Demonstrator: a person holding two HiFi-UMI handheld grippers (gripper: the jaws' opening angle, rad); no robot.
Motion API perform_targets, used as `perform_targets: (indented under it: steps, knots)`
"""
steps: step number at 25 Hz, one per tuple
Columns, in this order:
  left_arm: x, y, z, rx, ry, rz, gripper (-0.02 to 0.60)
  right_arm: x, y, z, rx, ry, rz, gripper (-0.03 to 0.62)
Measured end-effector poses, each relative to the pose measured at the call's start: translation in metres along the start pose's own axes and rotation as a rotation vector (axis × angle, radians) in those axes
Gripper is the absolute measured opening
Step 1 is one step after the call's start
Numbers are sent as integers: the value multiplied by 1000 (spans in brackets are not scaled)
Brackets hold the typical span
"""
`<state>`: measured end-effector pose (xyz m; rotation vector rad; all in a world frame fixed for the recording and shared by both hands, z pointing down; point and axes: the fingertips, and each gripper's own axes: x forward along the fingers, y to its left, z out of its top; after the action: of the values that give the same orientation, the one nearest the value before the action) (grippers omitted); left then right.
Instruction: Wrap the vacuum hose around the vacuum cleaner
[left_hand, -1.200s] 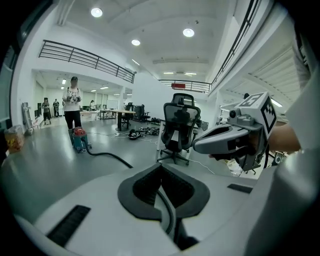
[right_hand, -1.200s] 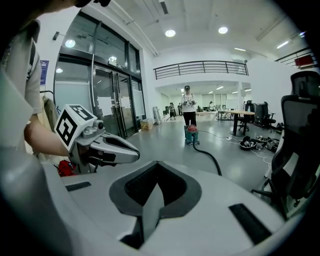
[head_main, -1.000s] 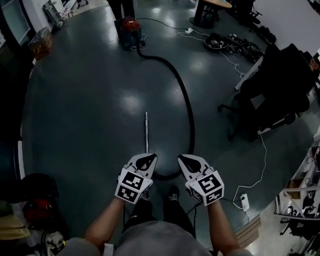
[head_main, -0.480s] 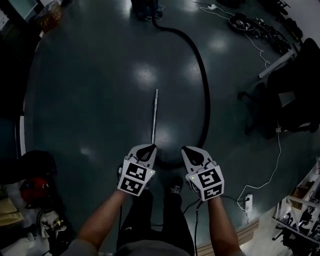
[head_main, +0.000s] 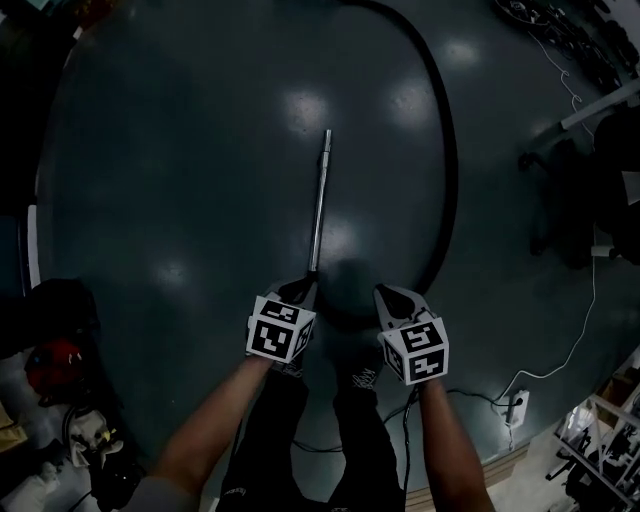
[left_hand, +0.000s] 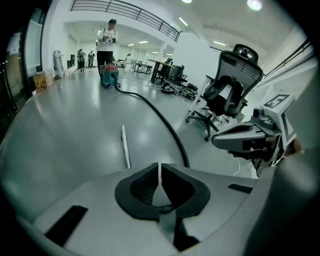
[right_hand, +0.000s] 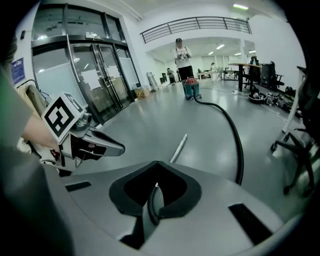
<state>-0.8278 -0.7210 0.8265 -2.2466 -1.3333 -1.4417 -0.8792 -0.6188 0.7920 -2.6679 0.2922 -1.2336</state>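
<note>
- left gripper (head_main: 303, 287): jaws closed tip to tip, nothing between them; low over the floor (head_main: 180, 180), pointing forward and down
- right gripper (head_main: 388, 294): jaws together as well, empty; just beside the left one at about the same height
- vacuum hose (head_main: 447, 170): black, lying flat on the grey floor, not wrapped round anything; sweeps in a wide arc down the right side of head view, then bends left and runs in under the two grippers; near end hidden behind them
- vacuum cleaner (left_hand: 109, 77): far across the hall, well apart from both grippers; shown only in the gripper views, with the hose leaving its base
- person (left_hand: 106, 42): standing just behind the vacuum cleaner
- metal tube (head_main: 320, 200): straight, on the floor inside the hose arc; near end just ahead of the left gripper's tips, touching or not cannot be told
- office chair (left_hand: 227, 95): right of the hose, well clear of it
- white cable (head_main: 585, 330) and power strip (head_main: 517, 408): on the floor at right, behind the right gripper
- shoe (head_main: 365, 377): wearer's, on the floor directly below the grippers, near the hose bend
</note>
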Motion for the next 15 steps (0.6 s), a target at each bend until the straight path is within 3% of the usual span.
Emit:
perform_targets:
  steps: [6,10,15]
  knots:
    - [110,49,-94,-84,89,14,20,83,-14,-85,-44,46,46,5]
    - [179,79,-140,-74,127,46,108,130,-40,-128,-29,55,47,5]
    - [251,121,-181,-116,158,132,209,179,-60,-166,-62,84,70,5]
